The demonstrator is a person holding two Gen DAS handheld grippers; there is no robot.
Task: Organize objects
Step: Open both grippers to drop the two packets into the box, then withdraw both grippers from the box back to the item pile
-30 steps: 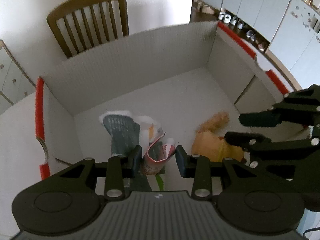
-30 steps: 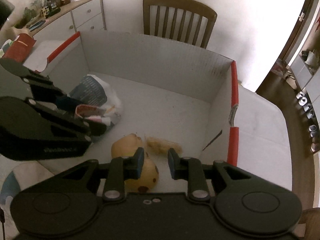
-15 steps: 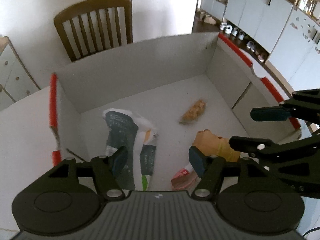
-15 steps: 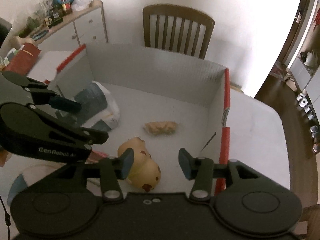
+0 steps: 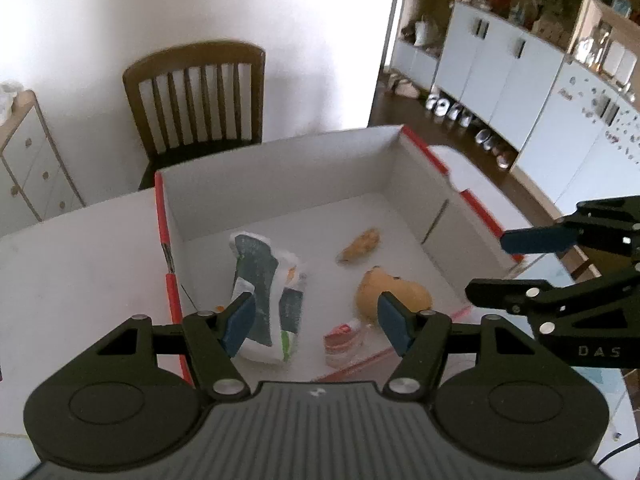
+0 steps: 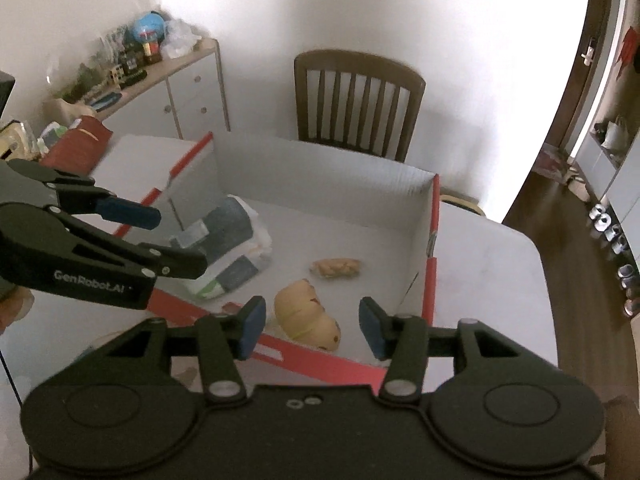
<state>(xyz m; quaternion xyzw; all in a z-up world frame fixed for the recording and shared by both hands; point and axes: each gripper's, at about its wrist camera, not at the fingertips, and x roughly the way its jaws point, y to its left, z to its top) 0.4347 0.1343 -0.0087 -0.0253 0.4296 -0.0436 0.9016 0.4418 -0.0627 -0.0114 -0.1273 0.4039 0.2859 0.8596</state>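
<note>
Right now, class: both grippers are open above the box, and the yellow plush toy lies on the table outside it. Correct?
Not quite. The toy lies inside the box, as the right wrist view shows. Both grippers, left and right, are open above it.

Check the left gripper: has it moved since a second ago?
Yes. The left gripper has pulled up and back out of the cardboard box; the box's near red rim now shows below its open jaws, and the small red packet lies released on the floor.

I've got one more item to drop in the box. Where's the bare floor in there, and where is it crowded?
Bare floor runs along the box's far wall and into its far right corner, beyond the small brown toy. The near half is crowded: white-and-grey bag on the left, red packet and yellow plush nearer the front.
</note>
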